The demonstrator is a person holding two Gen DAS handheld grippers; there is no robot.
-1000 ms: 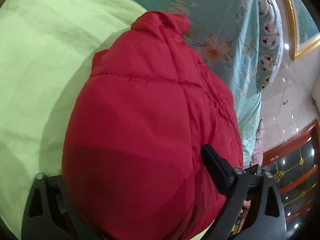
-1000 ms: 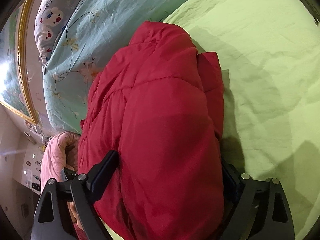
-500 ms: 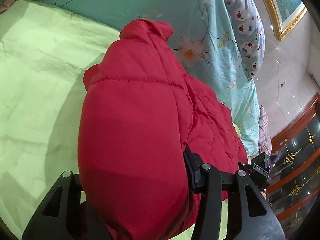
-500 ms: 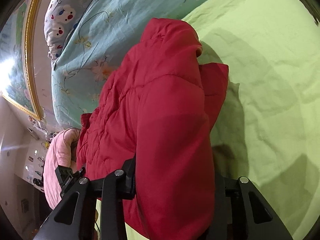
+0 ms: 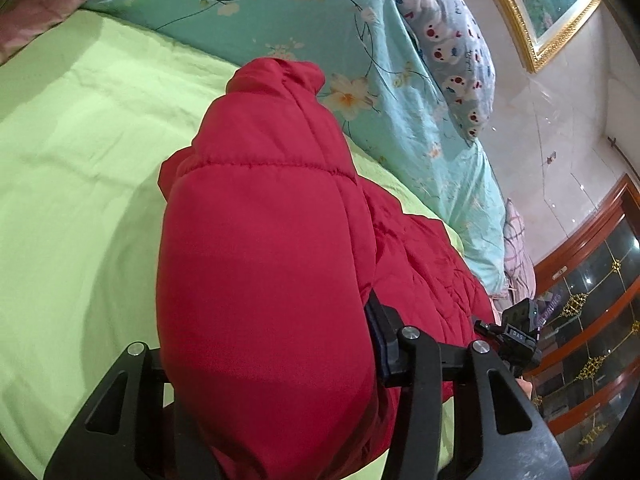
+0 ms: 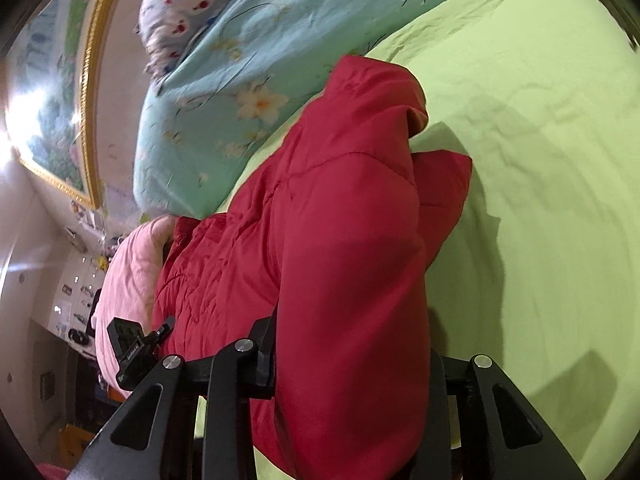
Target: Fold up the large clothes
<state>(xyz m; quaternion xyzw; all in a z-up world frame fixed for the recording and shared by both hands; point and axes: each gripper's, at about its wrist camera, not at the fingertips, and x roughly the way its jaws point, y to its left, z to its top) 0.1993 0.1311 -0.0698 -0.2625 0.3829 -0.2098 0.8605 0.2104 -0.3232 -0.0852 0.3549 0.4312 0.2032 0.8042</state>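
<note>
Left gripper (image 5: 272, 364): clamps red puffer jacket (image 5: 260, 240) — lifts hem.
Right gripper (image 6: 352, 364): squeezes other side — keeps fold even over green sheet (image 6: 540, 160).

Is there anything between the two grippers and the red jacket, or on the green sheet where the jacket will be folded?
Nothing visible. Both the left gripper and the right gripper already have their jaws closed on the red jacket. The green sheet around it shows only creases; the blue quilt lies beyond.
</note>
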